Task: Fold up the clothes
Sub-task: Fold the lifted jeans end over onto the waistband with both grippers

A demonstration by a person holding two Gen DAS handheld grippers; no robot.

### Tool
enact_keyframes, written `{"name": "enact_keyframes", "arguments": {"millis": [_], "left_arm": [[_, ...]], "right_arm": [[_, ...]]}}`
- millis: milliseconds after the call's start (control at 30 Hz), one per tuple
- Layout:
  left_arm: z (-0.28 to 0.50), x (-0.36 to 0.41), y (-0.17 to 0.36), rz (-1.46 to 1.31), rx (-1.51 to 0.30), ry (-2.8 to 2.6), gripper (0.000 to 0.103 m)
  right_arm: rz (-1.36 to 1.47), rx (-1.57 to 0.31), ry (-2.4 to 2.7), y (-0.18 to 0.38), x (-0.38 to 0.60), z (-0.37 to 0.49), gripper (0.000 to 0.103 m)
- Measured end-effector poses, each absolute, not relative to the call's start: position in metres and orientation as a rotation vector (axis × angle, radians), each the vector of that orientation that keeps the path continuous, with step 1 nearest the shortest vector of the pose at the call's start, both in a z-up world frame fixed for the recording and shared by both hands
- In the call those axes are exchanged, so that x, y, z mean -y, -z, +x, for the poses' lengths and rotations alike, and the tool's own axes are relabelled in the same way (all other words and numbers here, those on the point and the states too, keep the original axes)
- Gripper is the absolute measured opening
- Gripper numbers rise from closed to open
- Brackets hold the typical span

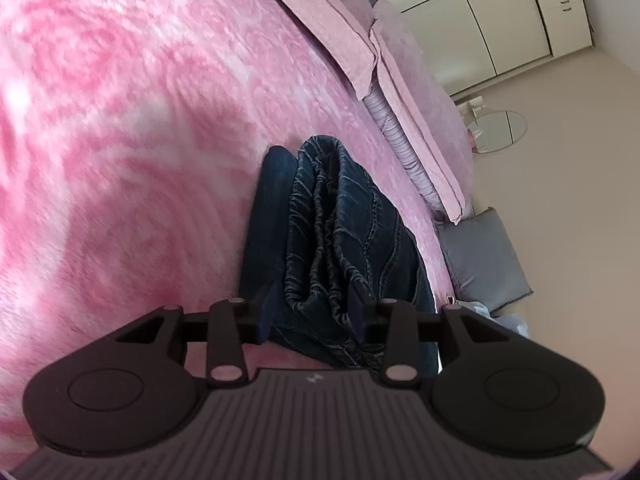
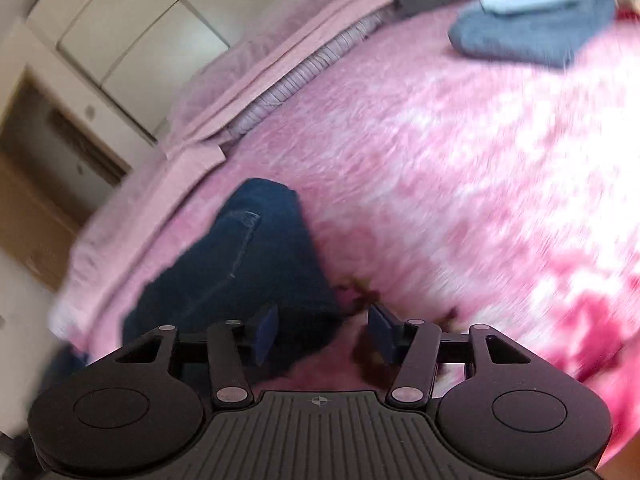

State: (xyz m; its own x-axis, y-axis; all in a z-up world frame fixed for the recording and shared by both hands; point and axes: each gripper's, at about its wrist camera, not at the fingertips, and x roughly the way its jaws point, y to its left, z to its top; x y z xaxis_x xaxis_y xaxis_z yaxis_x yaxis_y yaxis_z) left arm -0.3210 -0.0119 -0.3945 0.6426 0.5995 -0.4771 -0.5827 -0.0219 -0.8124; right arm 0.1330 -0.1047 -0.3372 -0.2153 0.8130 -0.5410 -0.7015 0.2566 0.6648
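Observation:
Dark blue folded jeans [image 1: 340, 232] lie on the pink fluffy blanket [image 1: 140, 140], with the gathered waistband toward me. My left gripper [image 1: 314, 312] has its two fingers on either side of the thick folded waistband end, closed against it. In the right wrist view the jeans [image 2: 240, 264] lie to the left on the blanket [image 2: 460, 160]. My right gripper [image 2: 324, 330] is open, its left finger over the jeans' edge and its right finger over bare blanket. This view is motion-blurred.
Pink pillows [image 1: 360, 32] and a lilac striped sheet edge line the bed's far side. A grey cushion [image 1: 484, 260] stands beside the bed. A stack of folded grey and white clothes [image 2: 532, 20] sits far right on the bed. Wardrobe doors [image 2: 132, 28] are behind.

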Motion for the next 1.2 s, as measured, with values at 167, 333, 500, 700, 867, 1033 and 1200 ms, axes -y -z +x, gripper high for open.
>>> {"name": "enact_keyframes", "arguments": {"millis": [167, 333, 500, 700, 867, 1033, 1200], "left_arm": [[-0.314, 0.000, 0.399, -1.312, 0.003, -0.944, 0.037], [-0.304, -0.021, 0.390, -1.286, -0.179, -0.917, 0.038], [-0.308, -0.031, 0.394, -1.373, -0.144, -0.849, 0.042], [-0.311, -0.037, 0.417, -1.457, -0.022, -0.755, 0.046], [-0.299, -0.047, 0.414, -1.393, -0.090, -0.751, 0.017], [-0.301, -0.025, 0.387, -1.164, -0.024, -0.770, 0.010], [-0.321, 0.001, 0.376, -1.038, 0.052, -0.842, 0.010]], "right_arm": [[0.165, -1.125, -1.388, 0.335, 0.113, 0.131, 0.055], [0.178, -1.128, -1.373, 0.349, 0.107, 0.137, 0.055], [0.186, -1.132, -1.372, 0.356, 0.107, 0.141, 0.055], [0.171, -1.126, -1.380, 0.359, 0.100, 0.141, 0.055], [0.157, -1.127, -1.389, 0.360, 0.098, 0.143, 0.055], [0.146, -1.110, -1.397, 0.356, 0.100, 0.141, 0.053], [0.115, -1.044, -1.444, 0.347, 0.101, 0.132, 0.043]]}}
